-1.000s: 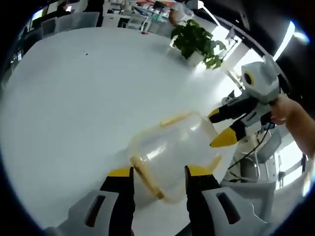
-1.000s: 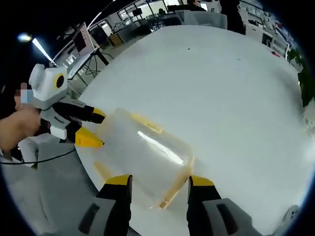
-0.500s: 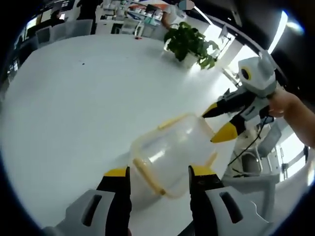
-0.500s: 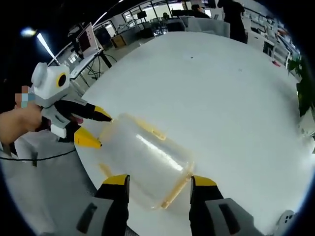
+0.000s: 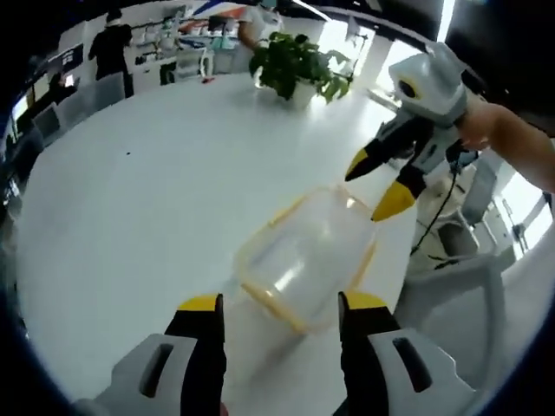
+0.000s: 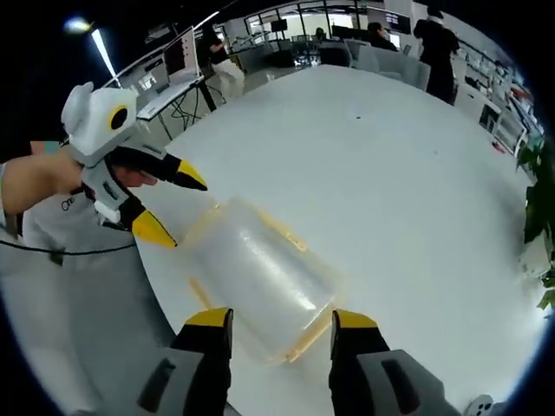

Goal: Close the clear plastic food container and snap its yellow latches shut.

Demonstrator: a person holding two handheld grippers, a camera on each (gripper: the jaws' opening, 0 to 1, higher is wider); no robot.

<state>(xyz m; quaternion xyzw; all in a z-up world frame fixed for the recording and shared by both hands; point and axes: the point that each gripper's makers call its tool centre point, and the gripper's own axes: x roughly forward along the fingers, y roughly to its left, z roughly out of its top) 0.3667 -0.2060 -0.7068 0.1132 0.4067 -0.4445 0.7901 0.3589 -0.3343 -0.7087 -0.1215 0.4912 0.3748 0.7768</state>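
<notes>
The clear plastic food container (image 5: 305,260) sits on the white round table (image 5: 147,191) near its edge, with the lid on top and yellow latches (image 5: 276,308) running along its rims, and everything here is best placed against it. Over the last second both grippers have drawn back from it: a second ago the left gripper (image 5: 282,305) had its yellow-tipped jaws straddling the near end of the container, and now those jaws stand spread with the container just beyond their tips, touching nothing. The right gripper (image 6: 281,317) reads the same from the opposite end, jaws apart, the container's short end with its yellow latch (image 6: 305,340) lying just ahead between them. In the left gripper view the right gripper appears above the container's far end, its tips open and lifted clear of the rim; earlier they sat lower, right beside it. The potted plant (image 5: 299,65) stands well beyond the container across the table. Whether the latches are fully snapped cannot be told at this size, but they lie flat along the rim, so the pull-back probably means the closing is done or a fresh approach to a remaining latch is being lined up
</notes>
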